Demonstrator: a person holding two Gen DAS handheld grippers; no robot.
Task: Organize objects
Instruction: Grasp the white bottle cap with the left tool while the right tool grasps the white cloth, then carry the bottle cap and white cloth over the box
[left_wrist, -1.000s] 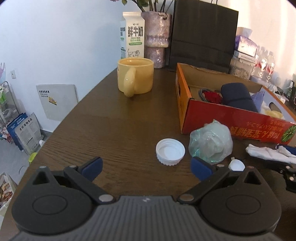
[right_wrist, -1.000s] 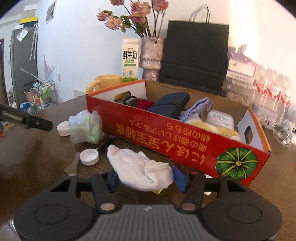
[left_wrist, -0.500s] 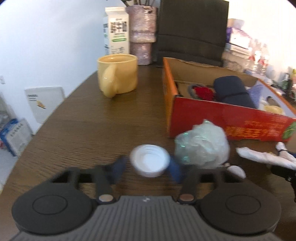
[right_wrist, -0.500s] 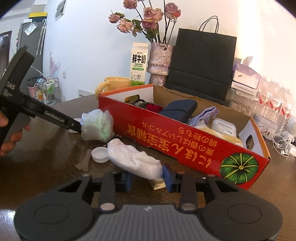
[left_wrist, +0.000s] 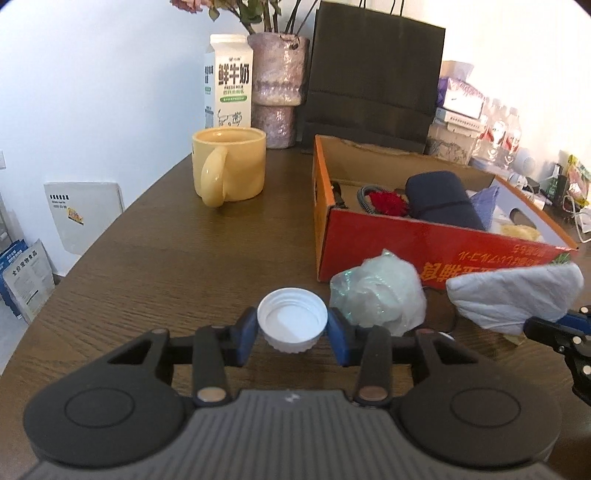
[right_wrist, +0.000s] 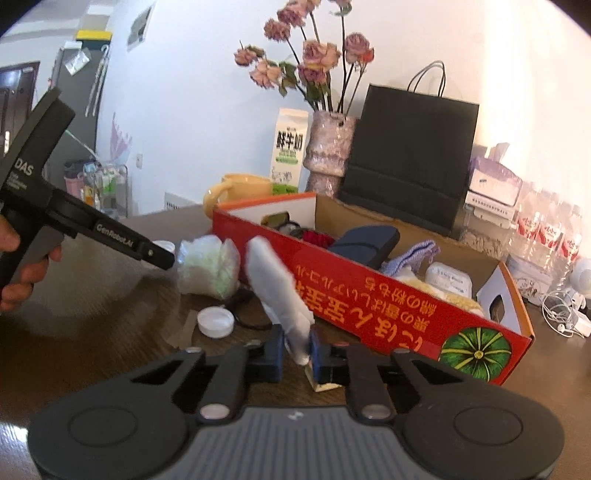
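My left gripper (left_wrist: 292, 332) is shut on a wide white jar lid (left_wrist: 292, 324), rim upward, just above the dark wooden table (left_wrist: 147, 266). My right gripper (right_wrist: 297, 352) is shut on a crumpled white cloth (right_wrist: 280, 291), which stands up lifted off the table; the same cloth (left_wrist: 517, 295) shows at the right of the left wrist view. The red cardboard box (right_wrist: 388, 295) lies just beyond, holding a dark case (right_wrist: 365, 240), a red item and other things. A crumpled clear plastic bag (left_wrist: 380, 295) sits by the box corner. The left gripper's body (right_wrist: 74, 221) shows in a person's hand.
A small white cap (right_wrist: 216, 322) and a scrap of tape lie on the table near the cloth. A yellow mug (left_wrist: 229, 170), milk carton (left_wrist: 231, 85), vase (left_wrist: 280, 88) with dried roses and black paper bag (left_wrist: 373, 77) stand at the back. Bottles and cables crowd the far right.
My left jaws closed from wide open onto the white lid. My right jaws closed on the white cloth and raised it off the table, so it now stands up.
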